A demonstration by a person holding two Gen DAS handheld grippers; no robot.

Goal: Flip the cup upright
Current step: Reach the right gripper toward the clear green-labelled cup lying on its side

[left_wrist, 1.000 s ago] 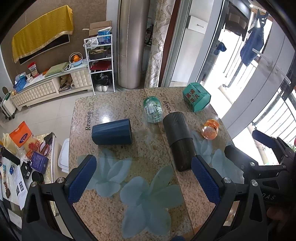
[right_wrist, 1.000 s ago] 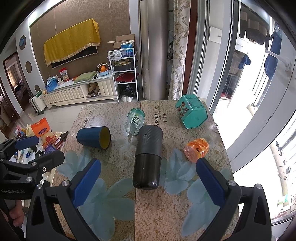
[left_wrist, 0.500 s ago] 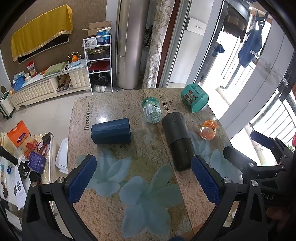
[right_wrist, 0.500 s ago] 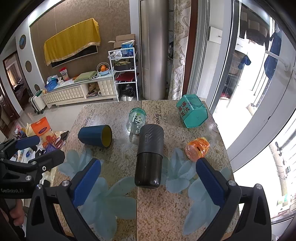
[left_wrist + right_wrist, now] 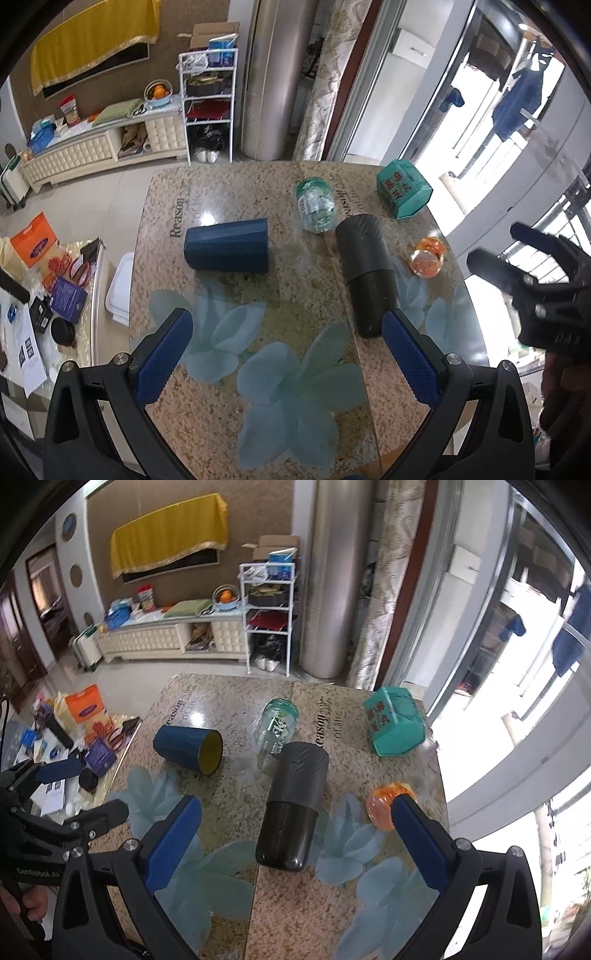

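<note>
One blue cup (image 5: 226,245) is seen lying on its side on the table (image 5: 295,314), ahead-left of the left tool (image 5: 287,345). One black flask (image 5: 291,808) lies ahead of the right tool (image 5: 295,845). Both tools are held wide open, empty.

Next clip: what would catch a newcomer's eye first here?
The large black cylinder lying on its side mid-table, and to its left the dark blue cup, also on its side, showing a yellow inside. Both the left gripper and right gripper hang open above the near edge, holding nothing.
</note>
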